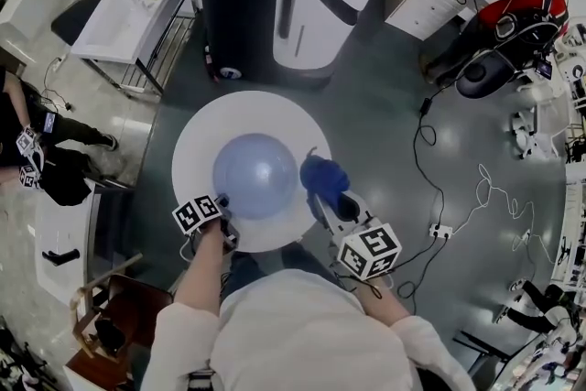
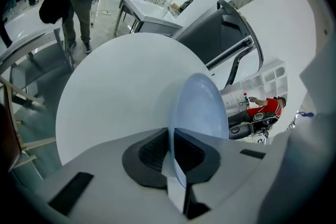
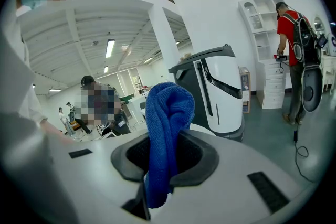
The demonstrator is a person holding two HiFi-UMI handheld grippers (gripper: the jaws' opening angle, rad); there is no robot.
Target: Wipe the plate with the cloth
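We hold both things and are about to begin wiping: the left gripper (image 2: 172,153) has its jaws clamped on the near rim of the plate (image 1: 256,176), and the right gripper (image 3: 166,159) has its jaws pinched on the cloth (image 3: 168,123), which bunches up above the pads. The plate sits in the middle of the round table (image 1: 209,131), and the cloth hangs at its right edge. We judge that the grip-and-steady step is done and no stroke has been made yet. Next we need to bring the cloth over onto the plate's face and sweep it across, while the left jaws keep the rim from sliding. The head view gives the layout, with plate, cloth and both grippers together, but not whether the cloth touches the plate, and not the pads. The left gripper view shows the rim edge-on between the pads, pressed from both sides, and no cloth. The right gripper view shows the hold on the cloth plainly, yet neither the plate nor the gap left to it.
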